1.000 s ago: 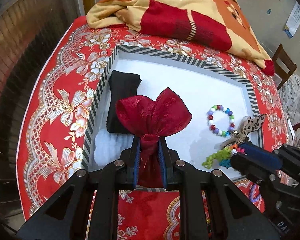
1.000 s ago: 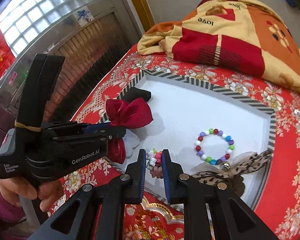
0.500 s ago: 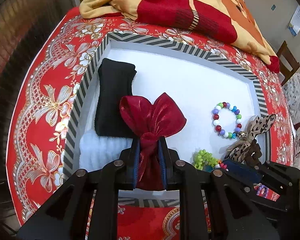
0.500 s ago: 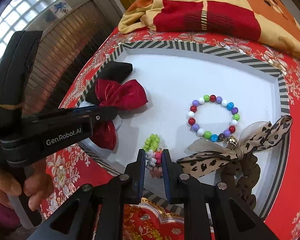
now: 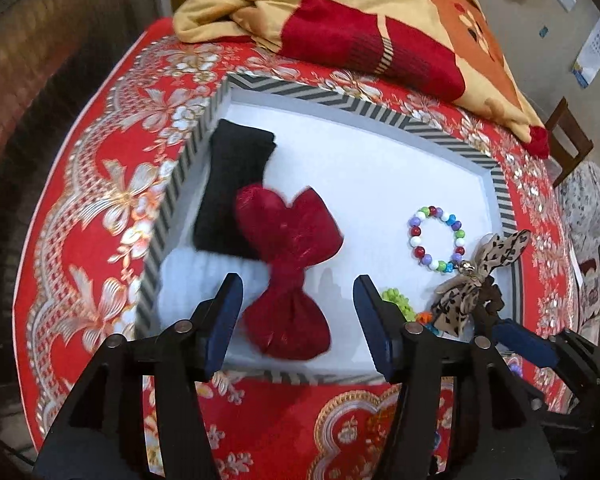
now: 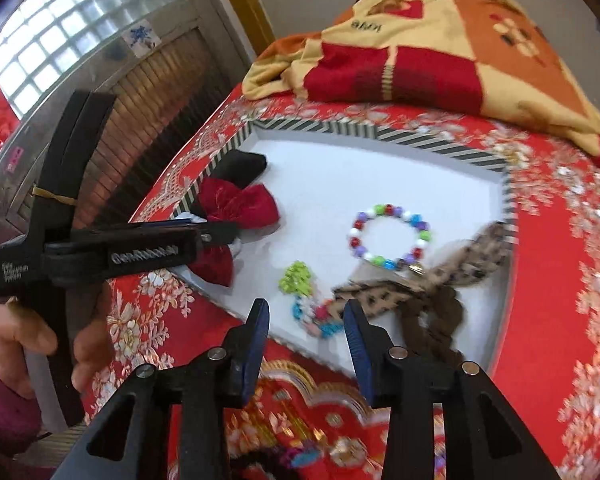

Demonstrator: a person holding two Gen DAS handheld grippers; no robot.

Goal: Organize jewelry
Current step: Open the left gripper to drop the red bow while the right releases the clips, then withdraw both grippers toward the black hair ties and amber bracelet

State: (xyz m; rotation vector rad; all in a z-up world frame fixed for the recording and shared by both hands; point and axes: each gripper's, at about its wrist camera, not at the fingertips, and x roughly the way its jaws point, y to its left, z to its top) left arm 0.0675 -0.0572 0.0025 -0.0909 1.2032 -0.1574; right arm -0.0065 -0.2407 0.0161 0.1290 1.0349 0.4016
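Note:
A white tray with a striped rim (image 5: 340, 100) holds the jewelry. My left gripper (image 5: 298, 284) has its jaws opening wide; the red fabric bow (image 5: 288, 240) lies loose between them, partly over a black cloth (image 5: 232, 184). My right gripper (image 6: 306, 306) is opening too, and a blurred string of coloured beads (image 6: 316, 320) lies free just beyond its fingertips, next to a green bead cluster (image 6: 296, 278). A multicoloured bead bracelet (image 6: 392, 236) and a leopard-print bow scrunchie (image 6: 420, 284) rest at the tray's right side.
The tray sits on a red floral tablecloth (image 5: 100, 220). A red and yellow blanket (image 5: 360, 20) is heaped behind it. A hand (image 6: 20, 340) grips the left gripper's handle at the table's left edge. A wooden chair (image 5: 568, 140) stands at the far right.
Both grippers were shut and now stand open. The left let go of the red bow, which dropped into the tray. The right released the bead string beside the green cluster.

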